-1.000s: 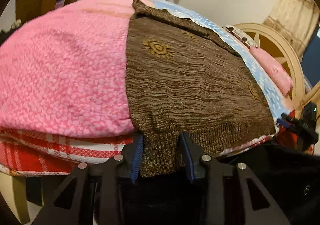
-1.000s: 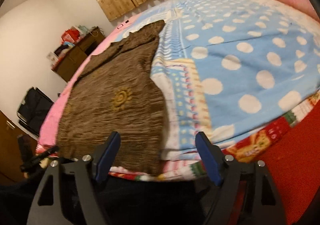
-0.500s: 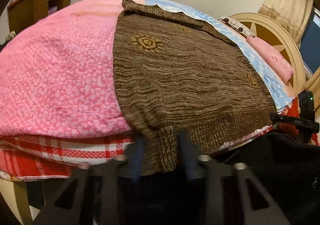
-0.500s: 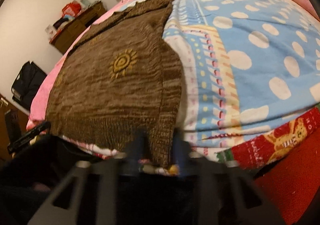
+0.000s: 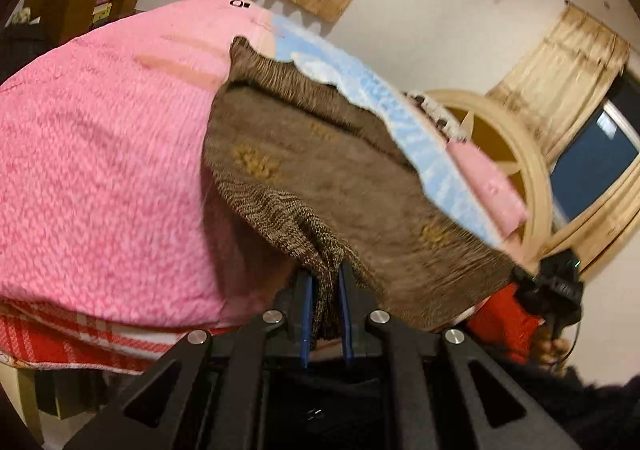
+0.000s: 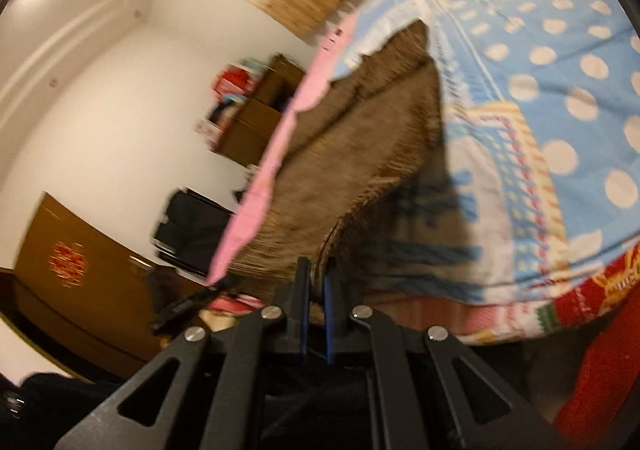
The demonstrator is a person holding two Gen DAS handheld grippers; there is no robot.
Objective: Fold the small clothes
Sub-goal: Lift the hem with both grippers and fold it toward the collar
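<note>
A brown knit sweater (image 5: 340,178) with yellow sun motifs lies on the bed, its near hem lifted off the covers. In the left wrist view my left gripper (image 5: 325,274) has its jaws closing on the hem's left corner, and the knit is bunched and pinched between the blue pads. My right gripper (image 6: 316,270) has its jaws closing too, pinching the right corner of the sweater (image 6: 360,162) edge-on. The right gripper (image 5: 552,282) also shows at the far right of the left view, at the hem's other end.
The sweater rests across a pink blanket (image 5: 100,170) and a blue dotted blanket (image 6: 560,90). A pink pillow (image 5: 488,186) and round wooden headboard (image 5: 532,170) stand beyond. A wooden cabinet (image 6: 256,118) and a black suitcase (image 6: 188,226) line the wall.
Both grippers closed onto the hem corners and rose, lifting the near edge of the sweater off the bed. The right jaws went from wide apart to pinched.
</note>
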